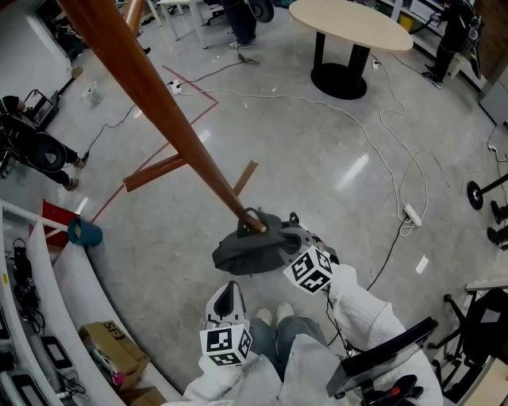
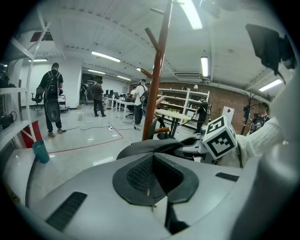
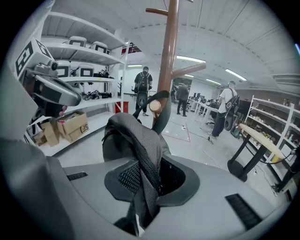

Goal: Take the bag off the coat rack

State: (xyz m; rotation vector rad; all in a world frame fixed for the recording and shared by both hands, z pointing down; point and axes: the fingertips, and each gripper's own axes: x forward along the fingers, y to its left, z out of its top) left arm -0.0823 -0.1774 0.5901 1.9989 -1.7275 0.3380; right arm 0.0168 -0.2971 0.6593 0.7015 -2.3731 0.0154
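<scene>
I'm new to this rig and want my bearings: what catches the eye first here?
A long brown coat rack slants across the head view from top left to centre. At the centre a dark grey bag hangs with its handle looped over a peg. The right gripper is shut on the bag's mesh strap.

Round beige table on a black pedestal; white power strip on the floor some way from it; teal cup and cardboard box well apart, to its left.
</scene>
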